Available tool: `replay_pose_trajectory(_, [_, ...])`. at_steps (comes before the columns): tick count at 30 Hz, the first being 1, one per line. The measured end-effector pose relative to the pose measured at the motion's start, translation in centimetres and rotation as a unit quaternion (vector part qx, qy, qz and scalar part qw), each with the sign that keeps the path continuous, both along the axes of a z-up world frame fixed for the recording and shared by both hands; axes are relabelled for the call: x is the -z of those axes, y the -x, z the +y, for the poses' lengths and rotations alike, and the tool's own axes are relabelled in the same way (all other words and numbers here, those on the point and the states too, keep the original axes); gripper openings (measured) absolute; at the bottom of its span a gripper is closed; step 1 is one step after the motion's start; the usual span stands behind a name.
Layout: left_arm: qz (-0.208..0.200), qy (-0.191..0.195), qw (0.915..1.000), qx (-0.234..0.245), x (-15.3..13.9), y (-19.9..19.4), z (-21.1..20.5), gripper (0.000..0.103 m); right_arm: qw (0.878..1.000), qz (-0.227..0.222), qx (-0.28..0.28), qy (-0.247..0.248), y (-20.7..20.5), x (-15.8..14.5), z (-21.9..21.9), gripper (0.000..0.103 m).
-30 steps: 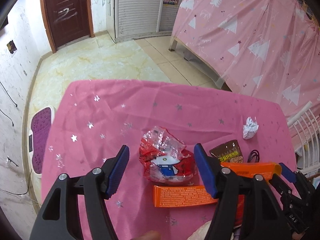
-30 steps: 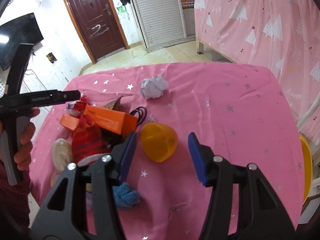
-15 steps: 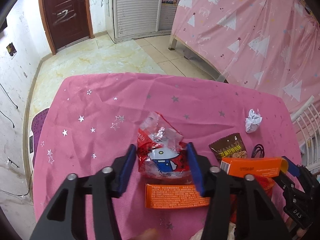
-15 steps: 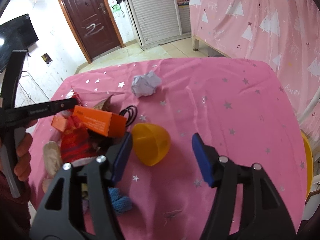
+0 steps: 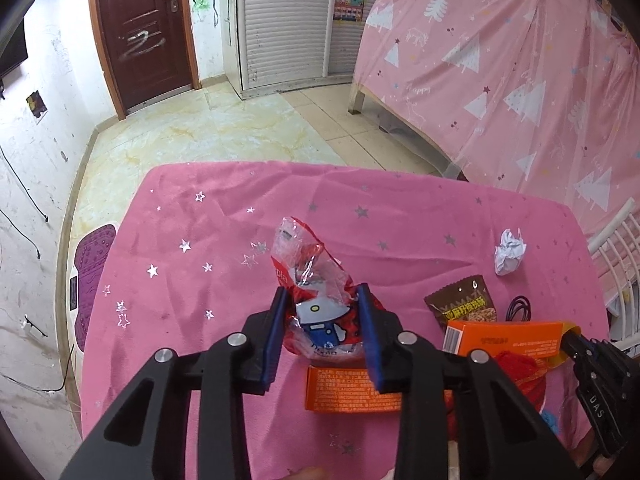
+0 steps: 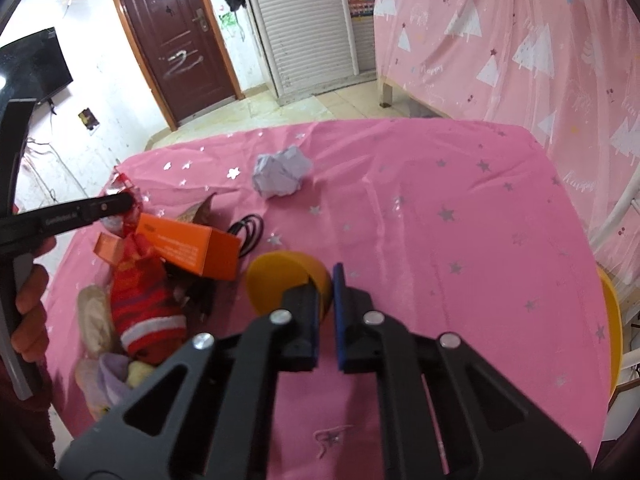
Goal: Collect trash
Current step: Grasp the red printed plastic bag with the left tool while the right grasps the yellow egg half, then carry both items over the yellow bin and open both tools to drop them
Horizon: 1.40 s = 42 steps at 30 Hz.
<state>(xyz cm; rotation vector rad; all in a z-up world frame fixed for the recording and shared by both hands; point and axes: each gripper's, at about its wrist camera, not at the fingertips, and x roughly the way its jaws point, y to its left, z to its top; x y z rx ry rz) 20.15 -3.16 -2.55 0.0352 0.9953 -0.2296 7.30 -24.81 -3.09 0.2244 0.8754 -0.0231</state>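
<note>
The red snack wrapper [image 5: 316, 308] with its cartoon print sits crumpled near the middle of the pink starred tablecloth [image 5: 208, 216], and my left gripper [image 5: 322, 332] has just been closing, its blue pads now pressing the wrapper from both sides. My right gripper [image 6: 326, 312] pinches the rim of the yellow plastic half-shell [image 6: 276, 280]. An orange box [image 5: 348, 394] lies just below the wrapper. Farther right are a brown snack packet [image 5: 464, 304] and a crumpled paper ball [image 5: 509, 256].

home bedroom | curtained bed [image 5: 520, 92] | entry door [image 5: 144, 28] | wall tv [image 6: 32, 68]
</note>
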Motion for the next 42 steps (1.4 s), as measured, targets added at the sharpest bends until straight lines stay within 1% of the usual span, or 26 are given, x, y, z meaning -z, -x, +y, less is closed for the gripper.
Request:
replay_pose_trajectory(3, [-0.004,0.007,1.0,-0.003,-0.7,-0.1,0.1,0.027,1.0,-0.007,0.0,-0.001,0.4,-0.3,0.0,0.006])
replay_pose_trajectory(11, [-0.028,0.012,0.9995,-0.011,-3.3,0.3,0.3,0.027,0.999,-0.032,0.006,-0.003,1.2,-1.8,-0.8,0.005])
replay_pose_trajectory(17, [-0.04,0.02,0.999,0.006,-5.4,1.3,-2.0,0.027,0.999,-0.045,0.025,-0.013,2.4,-2.3,-3.0,0.006])
replay_pose_trajectory(20, [-0.049,0.021,0.9983,0.022,-6.3,2.1,-3.7,0.027,0.998,-0.052,0.039,-0.015,3.1,-2.6,-4.5,0.006])
replay_pose_trajectory(27, [-0.059,0.018,0.9956,0.07,-7.8,4.2,-9.4,0.027,0.995,-0.063,0.077,-0.021,5.4,-3.0,-8.6,0.006])
replay_pose_trajectory(33, [-0.058,0.033,0.9918,0.109,-8.7,6.5,-13.9,0.027,0.991,-0.071,0.112,-0.019,7.8,-3.1,-12.8,0.006])
replay_pose_trajectory(37, [-0.05,0.044,0.988,0.14,-8.8,8.4,-17.3,0.027,0.987,-0.072,0.143,-0.024,9.7,-2.4,-16.3,0.006])
replay_pose_trajectory(39, [-0.048,0.042,0.9851,0.16,-8.7,9.5,-19.3,0.027,0.984,-0.072,0.158,-0.033,10.7,-1.9,-18.1,0.006])
replay_pose_trajectory(42, [-0.044,0.039,0.9809,0.185,-8.3,11.1,-22.4,0.027,0.982,-0.068,0.175,-0.033,12.0,-1.2,-20.1,0.006])
